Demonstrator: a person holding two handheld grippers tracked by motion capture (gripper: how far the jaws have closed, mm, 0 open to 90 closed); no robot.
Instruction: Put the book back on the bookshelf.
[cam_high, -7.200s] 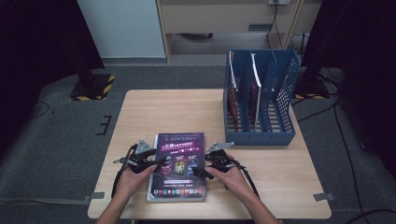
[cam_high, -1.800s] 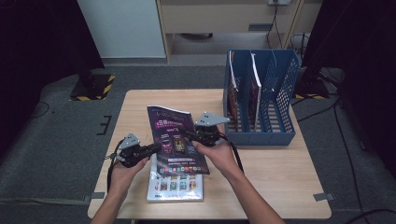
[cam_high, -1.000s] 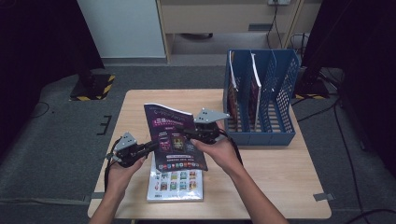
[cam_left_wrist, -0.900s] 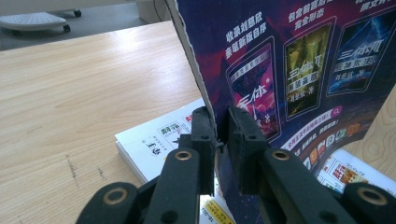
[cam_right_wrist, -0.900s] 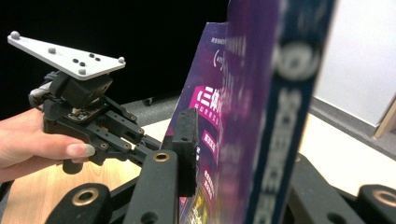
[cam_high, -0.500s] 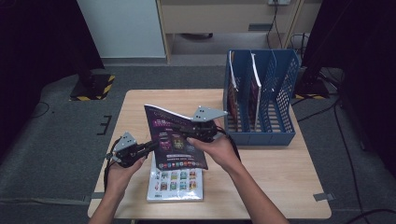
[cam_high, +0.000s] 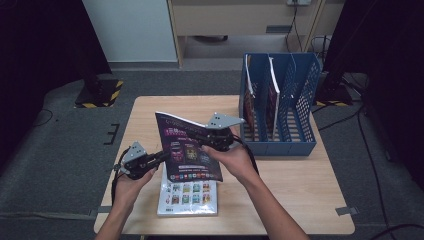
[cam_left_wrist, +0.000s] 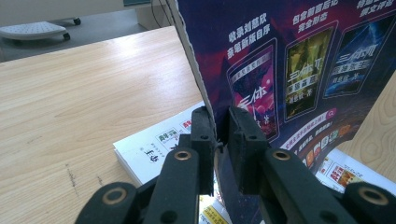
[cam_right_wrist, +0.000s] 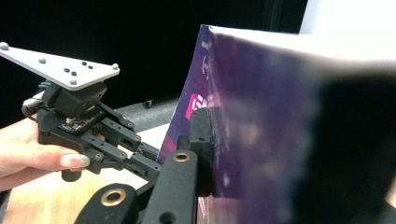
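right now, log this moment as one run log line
left gripper: shut on purple magazine | right gripper: shut on purple magazine | magazine: lifted, tilted | white booklet: flat on table | blue rack: holds magazines

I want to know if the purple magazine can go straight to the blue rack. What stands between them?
Nothing visible does. Both tongs, left and right, hold the purple magazine tilted above the table, beside the blue file rack. Bare tabletop lies between them, and the rack's two right-hand slots look free.
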